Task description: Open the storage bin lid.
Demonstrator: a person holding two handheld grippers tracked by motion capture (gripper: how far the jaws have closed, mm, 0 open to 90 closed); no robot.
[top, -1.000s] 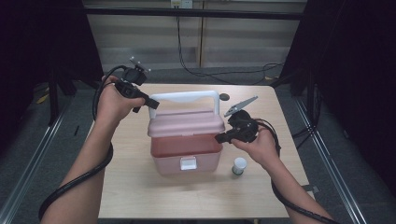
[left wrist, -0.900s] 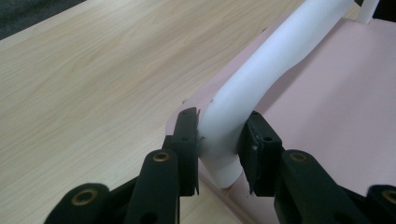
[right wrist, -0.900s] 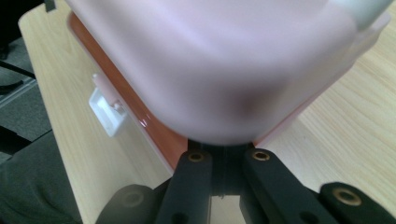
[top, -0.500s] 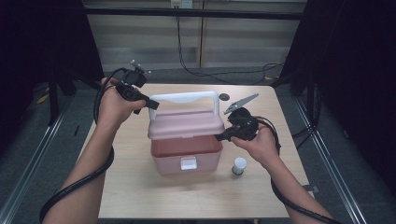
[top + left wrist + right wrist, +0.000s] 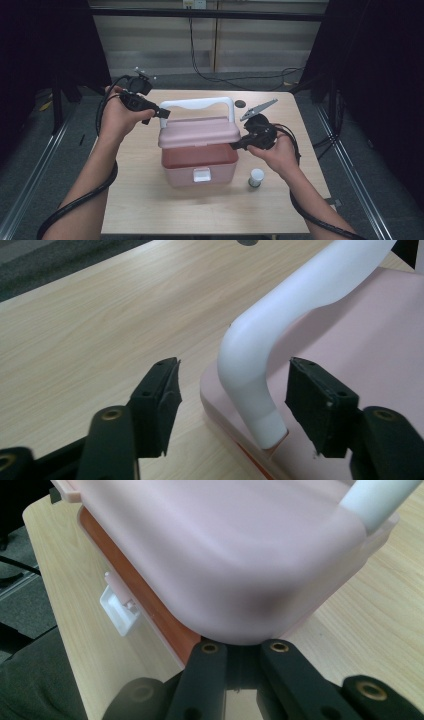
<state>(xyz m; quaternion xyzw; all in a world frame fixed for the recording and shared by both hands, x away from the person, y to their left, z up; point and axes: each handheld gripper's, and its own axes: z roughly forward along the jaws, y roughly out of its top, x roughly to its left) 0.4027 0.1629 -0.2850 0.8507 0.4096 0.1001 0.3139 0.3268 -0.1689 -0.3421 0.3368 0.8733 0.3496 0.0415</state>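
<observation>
On the wooden table sits a pink box with a pink lid and a white handle that stands up over the lid. A white latch is on the front of the box. The left gripper is at the left end of the handle. Its jaws have just been opening, and in the left gripper view they stand apart with the handle's bend between them, not pressed by either pad. The right gripper is at the right edge of the lid. Its jaws are closed together, with their tips under the lid's corner. A small white bottle stands on the table just right of the box, near the right hand.
</observation>
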